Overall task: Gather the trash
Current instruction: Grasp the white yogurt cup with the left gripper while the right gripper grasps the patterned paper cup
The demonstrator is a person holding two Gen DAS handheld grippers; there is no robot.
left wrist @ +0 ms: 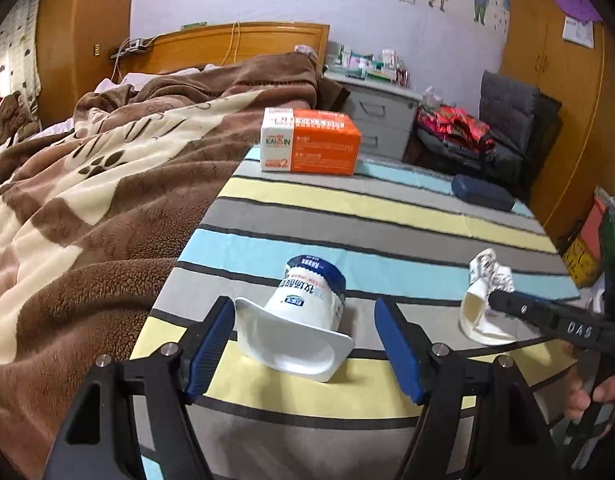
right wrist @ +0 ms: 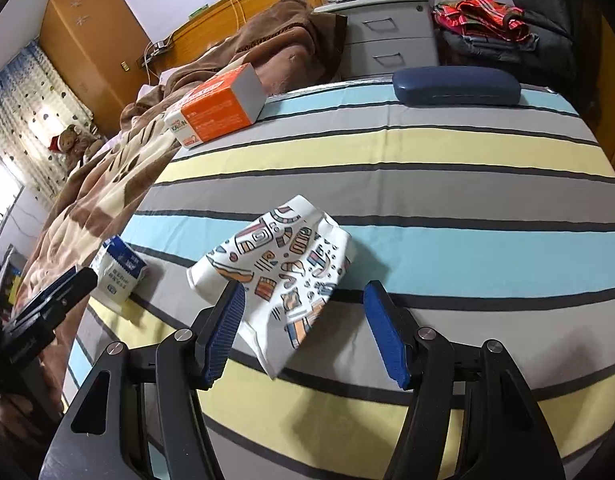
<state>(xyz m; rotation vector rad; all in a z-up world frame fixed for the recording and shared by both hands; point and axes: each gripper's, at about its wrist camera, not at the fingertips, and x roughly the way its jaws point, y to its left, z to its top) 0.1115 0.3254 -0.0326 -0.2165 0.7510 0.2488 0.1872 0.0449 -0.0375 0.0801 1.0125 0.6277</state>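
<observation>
Two pieces of trash lie on the striped bed (right wrist: 447,148): one yogurt cup (left wrist: 303,312) and one crushed paper cup (right wrist: 283,268) (both on their sides, mouths toward the cameras). Left claw (left wrist: 303,348) and right claw (right wrist: 305,328) tilt downward, each wide, straddling its cup without gripping.

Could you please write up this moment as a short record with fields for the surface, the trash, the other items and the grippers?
surface: striped bedsheet
trash 1: yogurt cup on its side, between the open left gripper pads, not pressed
trash 2: crushed patterned paper cup, ahead of the open right gripper
other items: orange box, dark blue case
bedding: brown blanket beside the sheet
</observation>
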